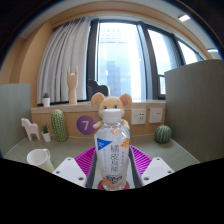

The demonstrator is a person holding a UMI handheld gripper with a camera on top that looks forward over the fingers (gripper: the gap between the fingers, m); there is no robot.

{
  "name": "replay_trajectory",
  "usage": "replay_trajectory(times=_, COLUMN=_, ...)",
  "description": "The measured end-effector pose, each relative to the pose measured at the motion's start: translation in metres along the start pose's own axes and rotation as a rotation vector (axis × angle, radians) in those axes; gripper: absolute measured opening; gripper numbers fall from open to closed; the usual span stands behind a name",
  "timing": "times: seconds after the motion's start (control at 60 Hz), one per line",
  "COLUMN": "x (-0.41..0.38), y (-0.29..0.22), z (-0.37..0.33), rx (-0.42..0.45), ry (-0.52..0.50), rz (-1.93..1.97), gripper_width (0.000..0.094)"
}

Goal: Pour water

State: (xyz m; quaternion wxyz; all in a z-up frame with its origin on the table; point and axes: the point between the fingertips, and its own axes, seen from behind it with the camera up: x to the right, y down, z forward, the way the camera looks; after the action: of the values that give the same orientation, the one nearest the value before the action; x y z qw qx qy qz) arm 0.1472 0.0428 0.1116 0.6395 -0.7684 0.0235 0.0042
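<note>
The gripper squeezes a water bottle in the middle of the frame; a white cup sits lower left on the worktop.

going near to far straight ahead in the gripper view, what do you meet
gripper fingers, shut on the water bottle → mouse plush behind the bottle → window at the back
</note>
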Motion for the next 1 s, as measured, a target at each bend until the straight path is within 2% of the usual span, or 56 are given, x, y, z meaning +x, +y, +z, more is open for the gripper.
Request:
replay_trajectory(times=0.083, x=0.004, y=0.008, z=-0.011, rx=-0.031, ry=0.020, rz=0.003, gripper_width=0.0766)
replay_trajectory(times=0.15, x=0.003, y=0.013, z=-0.024, rx=-0.042, ry=0.029, rz=-0.008, gripper_width=0.0832)
replay_trajectory(times=0.35, x=-0.030, y=0.040, z=-0.080, rx=-0.075, ry=0.008, rz=0.000, gripper_width=0.0832)
replay_trajectory(times=0.567, x=-0.084, y=0.075, z=-0.143, rx=-0.161, ry=-0.041, rz=0.051, gripper_width=0.0838)
replay_trajectory(times=0.717, x=-0.113, y=0.064, z=-0.176, rx=-0.166, ry=-0.059, rz=0.058, gripper_width=0.0839)
replay_trajectory(times=1.0, x=-0.140, y=0.016, z=-0.218, rx=-0.102, ry=-0.095, rz=0.025, gripper_width=0.0842)
